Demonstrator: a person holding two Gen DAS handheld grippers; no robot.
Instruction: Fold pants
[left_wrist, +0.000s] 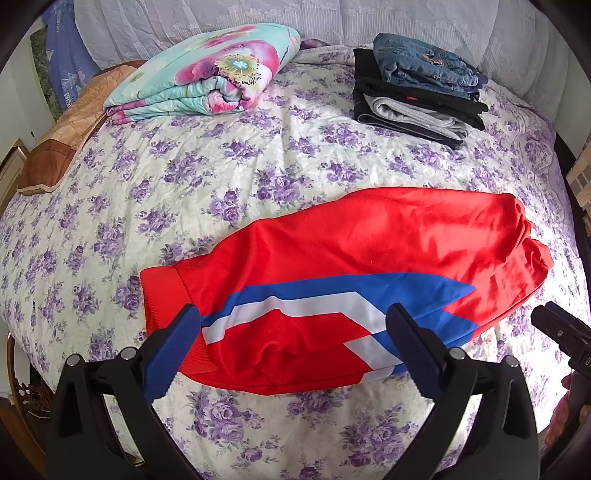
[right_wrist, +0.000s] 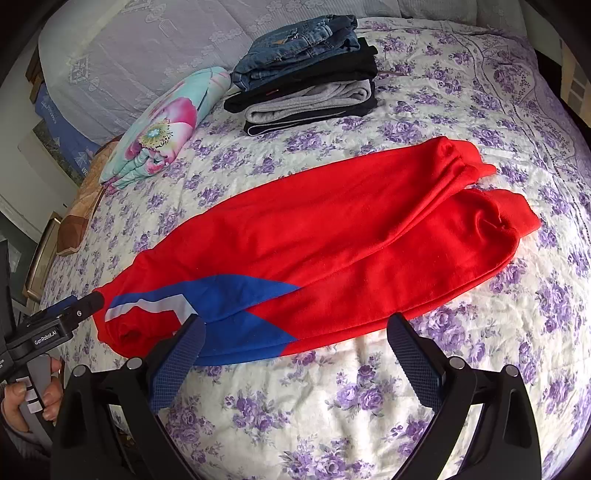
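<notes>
Pants (right_wrist: 314, 236) lie lengthwise on bed (right_wrist: 461, 332), legs apparently stacked. Soft, light knit; will drape. Left gripper (left_wrist: 293, 325) and right gripper (right_wrist: 295, 334) both wide, empty. Grasp waistband and cuffs.

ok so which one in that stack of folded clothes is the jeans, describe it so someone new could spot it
Start at the bed with the purple-flowered cover and look to its far side, near the lace-covered headboard, where a stack of folded clothes sits right of the floral quilt. The jeans are the top item: faded blue denim, while everything under them is black or grey.
</notes>
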